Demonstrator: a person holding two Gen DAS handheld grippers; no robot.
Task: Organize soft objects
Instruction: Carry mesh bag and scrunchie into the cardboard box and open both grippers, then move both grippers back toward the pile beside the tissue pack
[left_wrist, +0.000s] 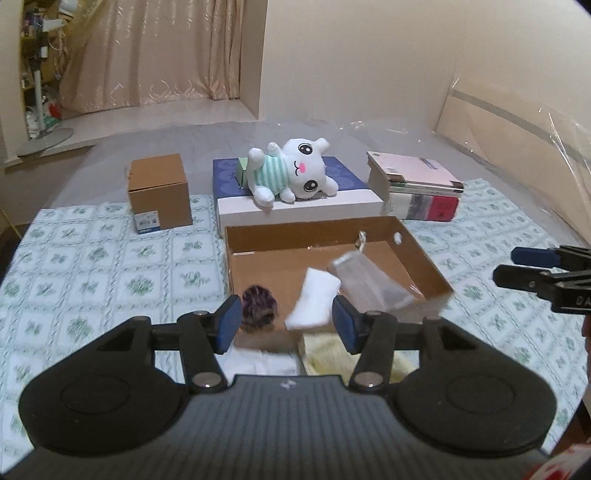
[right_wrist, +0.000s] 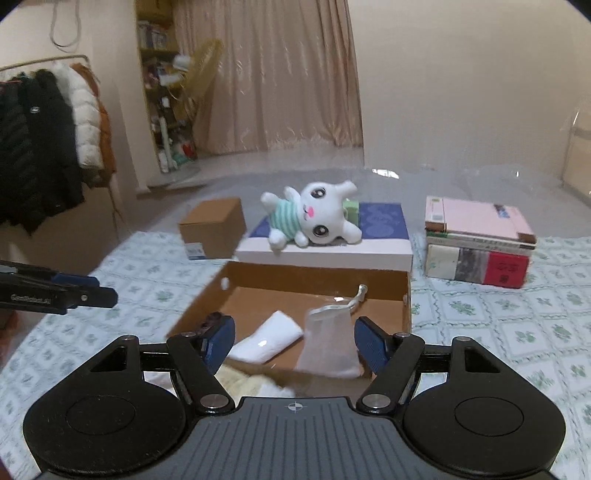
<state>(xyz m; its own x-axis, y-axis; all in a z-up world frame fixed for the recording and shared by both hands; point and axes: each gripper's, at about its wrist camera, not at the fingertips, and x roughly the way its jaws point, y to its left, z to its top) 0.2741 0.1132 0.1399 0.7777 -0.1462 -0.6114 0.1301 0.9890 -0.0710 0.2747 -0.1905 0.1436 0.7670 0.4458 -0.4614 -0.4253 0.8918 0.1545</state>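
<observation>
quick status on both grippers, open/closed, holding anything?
Left gripper: open, nothing gripped; the white cloth lies in the cardboard box beyond it.
Right gripper: open, nothing gripped; the mesh pouch is in the box beyond it.

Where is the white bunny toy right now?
In both wrist views the bunny toy lies on its side atop the blue-and-white box, just behind the open cardboard box, between the small brown box and the book stack.

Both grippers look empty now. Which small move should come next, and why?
Probably reach the left gripper forward toward the plush toy. It lies on the blue box, while the white cloth and pouch already sit in the cardboard tray.
</observation>
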